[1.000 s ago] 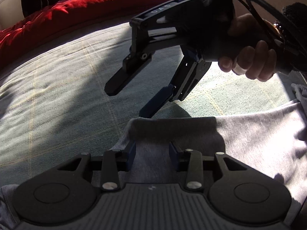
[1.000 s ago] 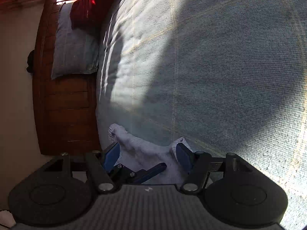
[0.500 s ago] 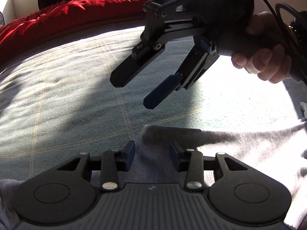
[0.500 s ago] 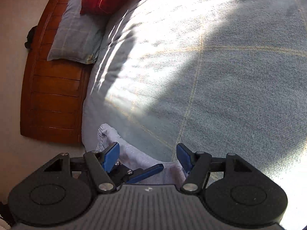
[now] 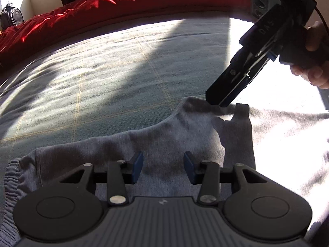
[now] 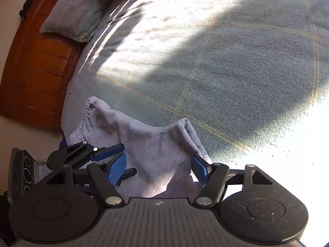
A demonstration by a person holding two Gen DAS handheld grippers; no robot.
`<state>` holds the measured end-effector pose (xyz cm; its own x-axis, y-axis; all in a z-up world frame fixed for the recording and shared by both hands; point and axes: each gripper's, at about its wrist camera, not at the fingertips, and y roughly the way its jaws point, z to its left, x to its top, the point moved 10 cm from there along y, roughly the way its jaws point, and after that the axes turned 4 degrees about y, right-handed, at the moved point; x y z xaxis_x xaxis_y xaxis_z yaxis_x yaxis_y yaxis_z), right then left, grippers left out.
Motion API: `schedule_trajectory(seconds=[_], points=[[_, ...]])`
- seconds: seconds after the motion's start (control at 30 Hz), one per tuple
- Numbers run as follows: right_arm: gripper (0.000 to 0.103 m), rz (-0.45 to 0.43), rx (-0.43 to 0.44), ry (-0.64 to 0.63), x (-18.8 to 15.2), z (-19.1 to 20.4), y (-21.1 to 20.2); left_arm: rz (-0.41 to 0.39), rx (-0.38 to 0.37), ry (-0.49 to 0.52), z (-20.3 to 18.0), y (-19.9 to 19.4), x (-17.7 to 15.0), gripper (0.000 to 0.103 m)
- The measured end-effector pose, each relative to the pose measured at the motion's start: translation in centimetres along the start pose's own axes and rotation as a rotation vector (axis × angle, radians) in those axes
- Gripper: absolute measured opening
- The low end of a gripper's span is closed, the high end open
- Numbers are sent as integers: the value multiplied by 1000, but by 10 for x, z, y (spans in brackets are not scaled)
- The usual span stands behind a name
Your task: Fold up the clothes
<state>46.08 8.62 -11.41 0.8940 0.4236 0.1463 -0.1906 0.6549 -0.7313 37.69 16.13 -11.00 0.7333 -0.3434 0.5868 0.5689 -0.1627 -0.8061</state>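
A grey garment (image 5: 185, 135) with a ribbed band (image 5: 10, 181) lies spread on the bed. My left gripper (image 5: 162, 167) hovers over its near part; the jaws are opening, with cloth under the gap and the blue pads not pressing on it. In the right wrist view the same garment (image 6: 152, 150) bunches up in a fold near the bed's edge. My right gripper (image 6: 158, 169) stands wide open above it and holds nothing. From the left wrist view the right gripper (image 5: 220, 100) shows edge-on, tips just above the garment's far edge, with a hand (image 5: 314, 70) on its grip. The left gripper (image 6: 129, 158) shows at the lower left.
A grey-green bedspread (image 5: 102, 72) with thin yellow lines covers the bed, partly in bright sun. A red duvet (image 5: 123, 6) lies along the far side. A pillow (image 6: 72, 14) leans on the wooden headboard (image 6: 35, 65). A backpack (image 5: 11, 18) sits on the floor beyond.
Both grippers have drawn back and up from the garment, so more cloth shows. The right gripper has rolled and moved right in the left view. The left jaws stand a little wider.
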Motion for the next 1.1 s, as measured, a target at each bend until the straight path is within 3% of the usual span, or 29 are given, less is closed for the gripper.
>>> schedule_trajectory(seconds=[0.13,0.3,0.37,0.47,0.53,0.67,0.83,0.97,1.1], points=[[74,5,-120,-180,-21,15,4,-6,58,-36,30,-2,-3,45],[76,17,-295,-385,-51,15,31,20,89,-179,81,22,-23,45],[84,12,-347,-472,-60,17,41,11,48,-255,91,20,-23,45],[94,25,-418,-563,-70,23,51,-52,63,-221,95,1,-14,45],[98,25,-438,-565,-71,23,54,-66,75,-205,101,-2,-13,50],[103,9,-452,-500,-66,20,57,1,67,-263,122,17,-30,51],[103,2,-514,-493,-66,19,58,-51,26,-340,136,-9,-24,50],[103,-16,-552,-480,-66,27,51,-62,36,-305,137,-40,-25,50],[103,-25,-531,-560,-74,51,51,-62,118,-241,135,-68,-32,51]])
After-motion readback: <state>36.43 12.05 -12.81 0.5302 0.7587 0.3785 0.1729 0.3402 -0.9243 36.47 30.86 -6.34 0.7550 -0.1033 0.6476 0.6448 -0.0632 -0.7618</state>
